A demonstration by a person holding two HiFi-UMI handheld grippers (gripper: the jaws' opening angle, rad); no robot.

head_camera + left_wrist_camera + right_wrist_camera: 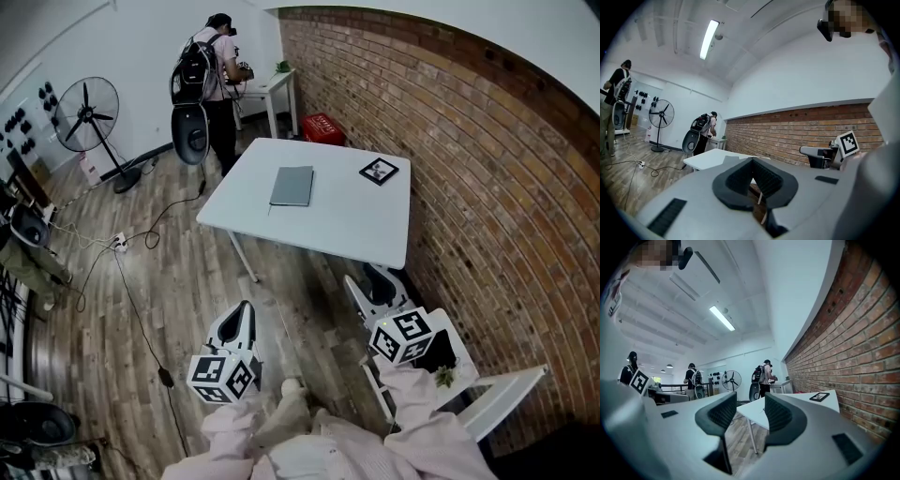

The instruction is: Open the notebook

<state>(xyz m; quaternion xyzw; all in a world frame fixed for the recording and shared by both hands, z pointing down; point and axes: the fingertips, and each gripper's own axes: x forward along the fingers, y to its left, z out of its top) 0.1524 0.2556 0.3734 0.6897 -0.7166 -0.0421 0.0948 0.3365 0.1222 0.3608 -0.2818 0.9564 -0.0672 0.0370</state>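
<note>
standing back from the white table (347, 230), the person holds both grippers low over the wooden floor, well apart from the work. the notebook (292, 186) lies closed and flat on the far left-of-centre part of the tabletop. its long axis runs away from the person, only slightly tilted in the head view. it sits ahead of both claws and between their two lines, a little toward the left gripper's side, so neither hand is plainly nearer (a judgement from the head view). which long edge is the spine i cannot tell from here.

the left gripper (242, 314) has its jaws brought together at the tips, with nothing between them. the right gripper (377, 281) has its jaws spread wide and empty, the table edge showing through the gap in its own view.

counted: one grey notebook, one black-framed marker card (379, 171) near the table's far right corner, one white table carrying both, and two grippers. the coming move looks to be a reach forward and up to tabletop level.
</note>
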